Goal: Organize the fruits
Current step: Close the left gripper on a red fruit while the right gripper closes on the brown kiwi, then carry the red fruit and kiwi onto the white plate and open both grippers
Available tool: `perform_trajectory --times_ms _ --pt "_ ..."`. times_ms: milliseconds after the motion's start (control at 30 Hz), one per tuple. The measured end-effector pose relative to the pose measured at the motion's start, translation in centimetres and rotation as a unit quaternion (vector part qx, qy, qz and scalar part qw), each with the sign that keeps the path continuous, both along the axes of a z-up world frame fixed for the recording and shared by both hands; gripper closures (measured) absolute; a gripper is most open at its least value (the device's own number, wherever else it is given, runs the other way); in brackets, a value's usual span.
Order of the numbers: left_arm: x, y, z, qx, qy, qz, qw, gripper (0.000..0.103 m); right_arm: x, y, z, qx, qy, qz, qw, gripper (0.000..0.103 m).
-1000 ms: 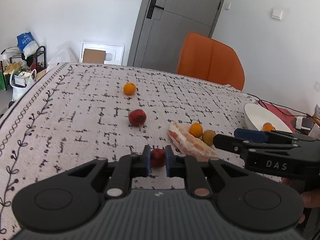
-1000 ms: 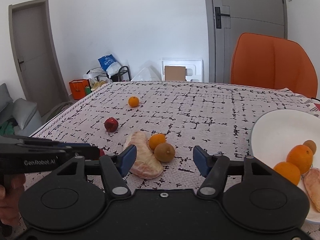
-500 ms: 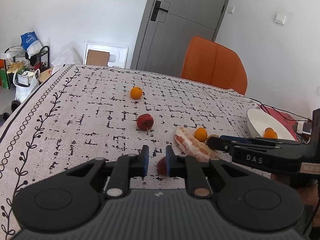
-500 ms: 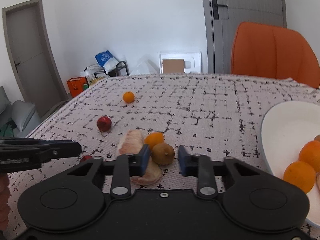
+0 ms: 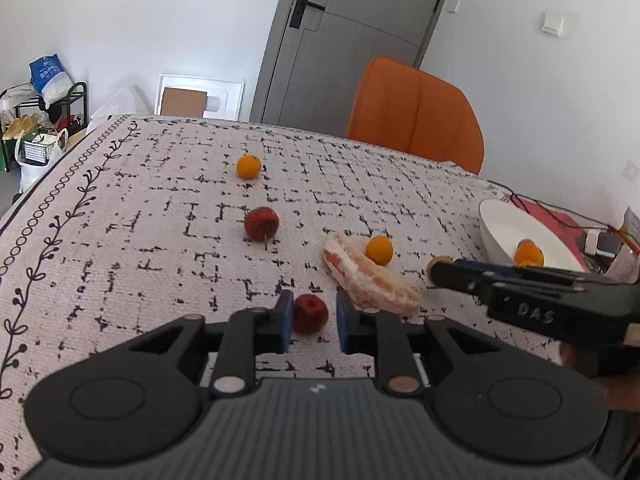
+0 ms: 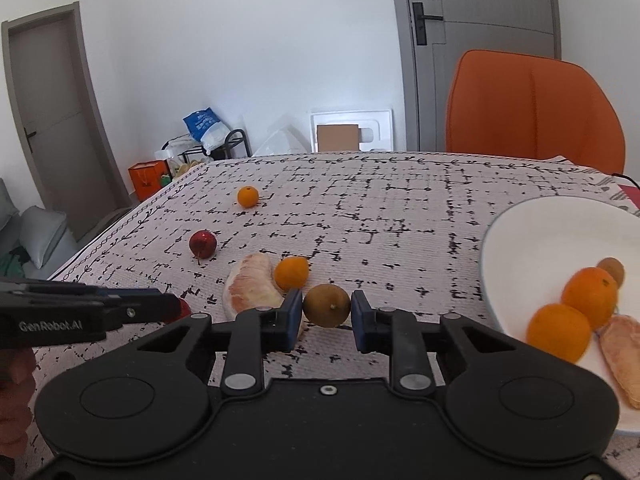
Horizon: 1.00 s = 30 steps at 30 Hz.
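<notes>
My left gripper (image 5: 311, 320) stands around a small red fruit (image 5: 310, 313) on the tablecloth; its left pad touches the fruit, with a gap at the right pad. My right gripper (image 6: 326, 312) is shut on a brown kiwi-like fruit (image 6: 326, 305). A peeled pomelo segment (image 5: 370, 278) lies beside a small orange (image 5: 379, 249). Another red fruit (image 5: 261, 223) and a far orange (image 5: 248, 165) lie further back. The white plate (image 6: 532, 236) at right holds oranges (image 6: 590, 297), a brown fruit and a pomelo piece.
An orange chair (image 6: 532, 112) stands behind the table's far edge. A grey door (image 5: 360, 40) is behind it. Bags and a rack (image 5: 36, 120) sit on the floor at far left. Cables and red items (image 5: 560, 216) lie beyond the plate.
My right gripper closed from wide open onto the brown fruit. My left gripper, earlier shut on the small red fruit, lowered and opened slightly; the fruit now rests on the cloth.
</notes>
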<state>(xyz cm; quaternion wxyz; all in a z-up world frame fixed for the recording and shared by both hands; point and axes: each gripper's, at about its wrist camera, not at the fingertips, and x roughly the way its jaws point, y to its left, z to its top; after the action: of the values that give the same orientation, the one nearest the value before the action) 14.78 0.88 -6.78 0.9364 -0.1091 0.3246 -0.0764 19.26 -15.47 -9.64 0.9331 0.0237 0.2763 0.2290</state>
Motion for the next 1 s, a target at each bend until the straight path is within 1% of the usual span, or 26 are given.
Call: perform_trajectory --times_ms 167,200,233,267,400,700,1000 --pt "0.1 -0.5 -0.3 0.021 -0.003 0.008 0.9997 0.081 -0.7 -0.8 0.5 0.003 -0.008 -0.009 1.000 0.079" --pt "0.4 -0.6 -0.5 0.027 0.006 0.005 0.9996 0.081 -0.8 -1.0 0.6 0.003 -0.010 -0.012 1.000 0.079" --pt "0.7 -0.6 -0.9 0.024 0.018 0.001 0.9996 0.082 -1.0 -1.2 0.7 0.004 -0.011 -0.014 1.000 0.079" --pt "0.4 -0.6 -0.9 0.024 0.008 0.006 0.9997 0.081 -1.2 -1.4 0.7 0.005 -0.013 -0.016 1.000 0.079" --pt "0.2 -0.9 -0.5 0.021 0.000 0.003 0.9998 0.082 -1.9 -2.1 1.1 0.003 -0.020 -0.026 0.999 0.079" --pt "0.2 -3.6 1.3 0.028 -0.029 -0.027 0.9988 0.082 -3.3 -4.6 1.8 0.011 -0.035 -0.052 0.998 0.079" --pt "0.6 -6.7 2.4 0.033 -0.042 -0.059 0.9968 0.082 -4.1 -7.1 2.0 0.022 -0.044 -0.077 0.996 0.079"
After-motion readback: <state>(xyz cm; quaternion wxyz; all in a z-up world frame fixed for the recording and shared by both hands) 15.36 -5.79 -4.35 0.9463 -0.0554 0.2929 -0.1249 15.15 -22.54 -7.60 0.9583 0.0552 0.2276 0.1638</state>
